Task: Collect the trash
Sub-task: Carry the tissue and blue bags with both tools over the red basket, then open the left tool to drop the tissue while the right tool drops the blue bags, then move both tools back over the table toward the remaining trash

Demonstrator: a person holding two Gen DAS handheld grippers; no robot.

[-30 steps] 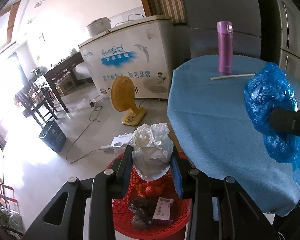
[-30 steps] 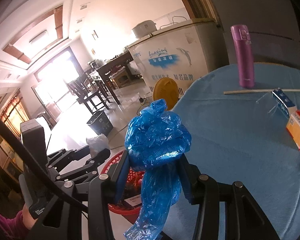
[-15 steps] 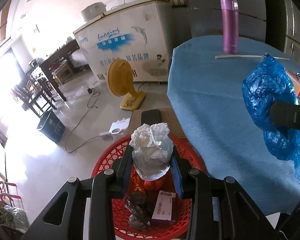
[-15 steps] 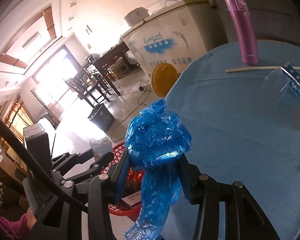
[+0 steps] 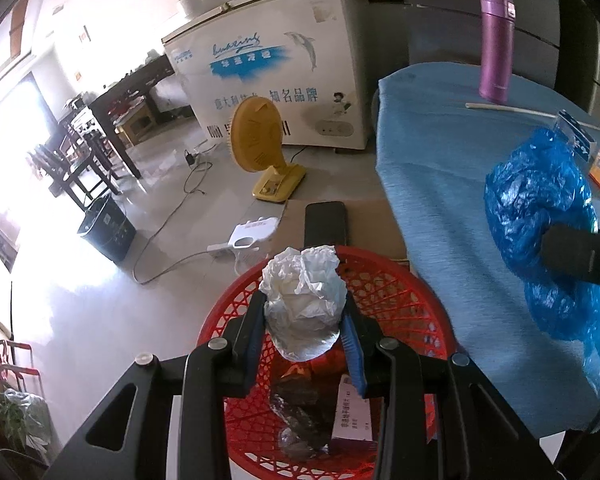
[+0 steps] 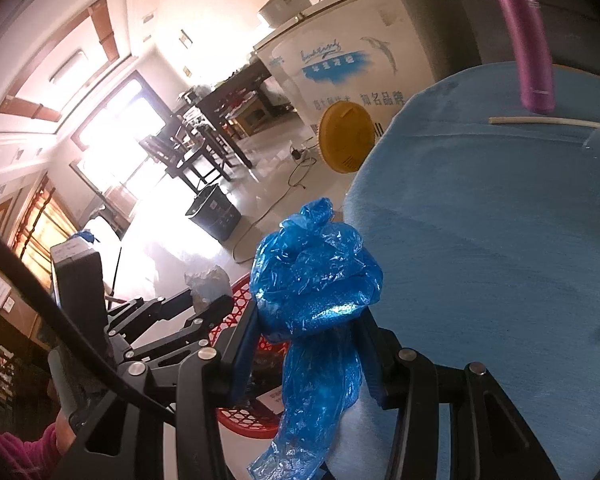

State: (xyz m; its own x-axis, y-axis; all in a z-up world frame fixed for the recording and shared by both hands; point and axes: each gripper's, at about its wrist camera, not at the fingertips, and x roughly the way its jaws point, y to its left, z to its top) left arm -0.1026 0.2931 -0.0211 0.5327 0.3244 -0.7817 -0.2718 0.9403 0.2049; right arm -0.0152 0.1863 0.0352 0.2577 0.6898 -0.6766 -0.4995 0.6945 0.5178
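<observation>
Left gripper (image 5: 303,316): jaws clamped on crumpled white paper (image 5: 302,304), above red basket (image 5: 404,296). Right gripper (image 6: 308,344): jaws clamped on blue plastic bag (image 6: 316,276), at tabletop (image 6: 500,220) edge.

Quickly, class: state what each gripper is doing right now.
Left gripper: closed on crumpled white paper.
Right gripper: closed on blue plastic bag.

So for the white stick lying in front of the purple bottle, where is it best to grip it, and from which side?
Grip the stick near its middle, coming from above, fingers across its width. It lies flat on the cloth, thin and long, so a side approach would probably slide under nothing. The bottle stands just behind, so stay in front.
</observation>
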